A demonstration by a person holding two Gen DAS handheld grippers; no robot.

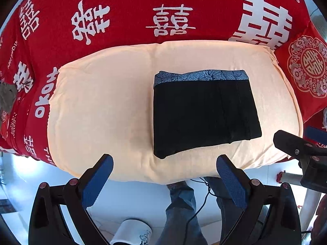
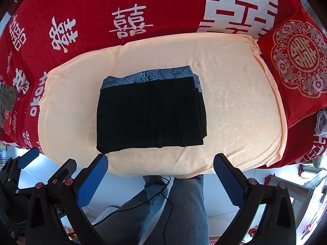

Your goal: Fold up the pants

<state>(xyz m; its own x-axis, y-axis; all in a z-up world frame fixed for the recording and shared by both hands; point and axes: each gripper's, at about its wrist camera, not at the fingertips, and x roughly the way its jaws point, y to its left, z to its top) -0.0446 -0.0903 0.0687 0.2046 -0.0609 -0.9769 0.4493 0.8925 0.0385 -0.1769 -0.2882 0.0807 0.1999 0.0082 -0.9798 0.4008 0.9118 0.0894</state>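
With both the left gripper and right gripper spread and empty at 6 o'clock, the folded black pants rest centered on the cream towel; a careless re-grasp risks disturbing the stacked layers.

Black pants lie folded into a neat rectangle on the cream towel, patterned blue-grey waistband along the far edge, layered folds stacked at the right side. The towel covers a red bedspread printed with white characters, and a red cushion sits at far right. The right gripper hangs above the towel's near edge, blue-padded fingers spread wide, nothing between them. Left gripper shows at near left. Below, the person's jeans-clad legs and a black cable.
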